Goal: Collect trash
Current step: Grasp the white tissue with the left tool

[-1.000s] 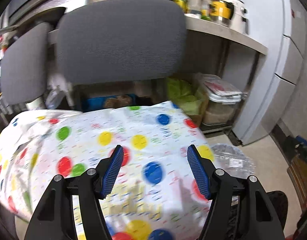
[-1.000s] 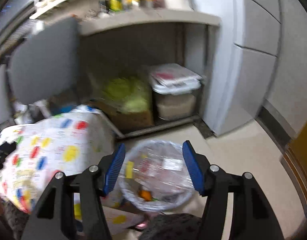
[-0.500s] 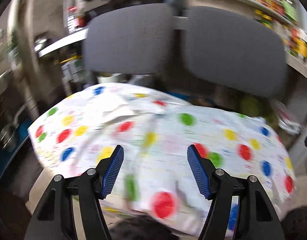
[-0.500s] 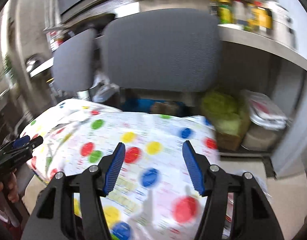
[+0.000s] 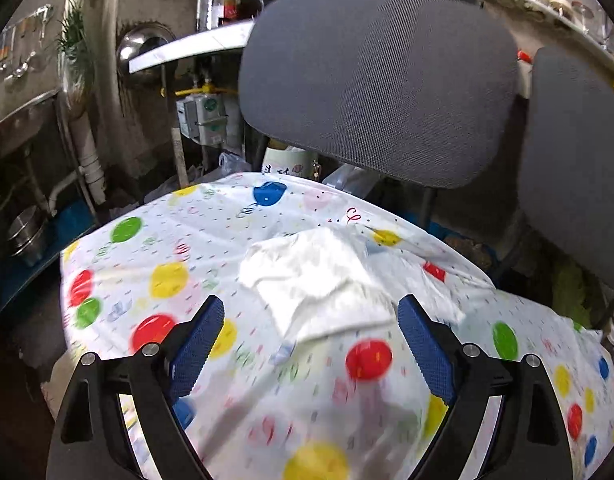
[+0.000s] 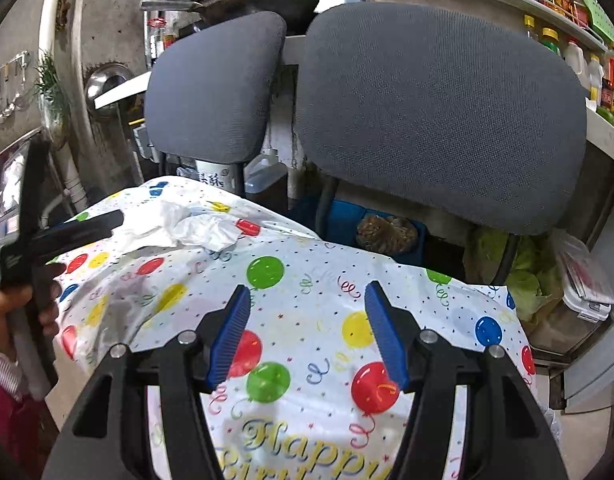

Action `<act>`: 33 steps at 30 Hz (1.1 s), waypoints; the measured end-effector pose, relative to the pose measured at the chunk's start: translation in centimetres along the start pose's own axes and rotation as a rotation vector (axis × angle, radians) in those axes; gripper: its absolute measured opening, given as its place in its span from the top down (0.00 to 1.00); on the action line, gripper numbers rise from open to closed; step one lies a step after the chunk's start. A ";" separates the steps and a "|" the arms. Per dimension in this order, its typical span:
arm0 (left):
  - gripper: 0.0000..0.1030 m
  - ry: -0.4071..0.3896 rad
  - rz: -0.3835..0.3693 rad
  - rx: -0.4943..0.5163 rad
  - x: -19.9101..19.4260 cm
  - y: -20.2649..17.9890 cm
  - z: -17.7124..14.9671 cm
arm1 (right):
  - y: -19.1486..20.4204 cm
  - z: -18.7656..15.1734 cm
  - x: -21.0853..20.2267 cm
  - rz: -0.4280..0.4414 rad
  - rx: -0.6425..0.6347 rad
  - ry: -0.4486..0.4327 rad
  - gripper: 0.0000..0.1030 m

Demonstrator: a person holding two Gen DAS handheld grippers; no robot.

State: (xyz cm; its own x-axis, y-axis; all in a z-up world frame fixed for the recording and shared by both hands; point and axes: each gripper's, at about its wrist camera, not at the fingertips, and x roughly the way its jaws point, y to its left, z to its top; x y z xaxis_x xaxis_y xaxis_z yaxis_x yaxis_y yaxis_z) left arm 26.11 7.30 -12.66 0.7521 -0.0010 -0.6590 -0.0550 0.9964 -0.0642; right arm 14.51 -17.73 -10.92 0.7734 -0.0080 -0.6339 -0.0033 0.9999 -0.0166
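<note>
A crumpled white tissue (image 5: pixel 319 280) lies on the balloon-print tablecloth (image 5: pixel 187 264) near the table's far left part; it also shows in the right wrist view (image 6: pixel 187 230). My left gripper (image 5: pixel 309 334) is open and empty, just short of the tissue and above the cloth. In the right wrist view the left gripper (image 6: pixel 83 230) reaches in from the left, its tip beside the tissue. My right gripper (image 6: pixel 307 330) is open and empty over the middle of the cloth (image 6: pixel 307 280).
Two grey chair backs (image 6: pixel 439 116) (image 6: pixel 215 88) stand behind the table. Under the counter at right are green bags (image 6: pixel 519 276) and a lidded container (image 6: pixel 583 280). A shelf with bottles (image 6: pixel 579 56) runs at upper right. Pipes and steel bowls (image 5: pixel 27 232) are at left.
Both grippers have swung left from the floor-side trash bin to the table. The left gripper has closed in on the white tissue. Both stay open.
</note>
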 end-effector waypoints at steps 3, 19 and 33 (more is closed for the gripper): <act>0.14 0.052 0.018 -0.006 3.2 -0.6 0.9 | -0.7 0.2 1.1 -0.023 0.015 0.008 0.43; 0.93 0.179 -0.053 0.067 7.0 -2.1 0.6 | -4.2 -0.8 1.9 -0.068 0.078 0.029 0.43; 0.95 -0.004 -0.415 0.216 -11.1 -7.4 -3.1 | -10.7 -4.8 -5.7 -0.150 0.216 -0.005 0.43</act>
State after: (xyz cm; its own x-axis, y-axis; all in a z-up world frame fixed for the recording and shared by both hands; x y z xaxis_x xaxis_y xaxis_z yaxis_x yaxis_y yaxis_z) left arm 16.09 -0.34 -7.17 0.6844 -0.4035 -0.6073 0.3887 0.9066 -0.1643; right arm 7.10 -28.48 -10.82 0.7578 -0.1570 -0.6333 0.2469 0.9674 0.0556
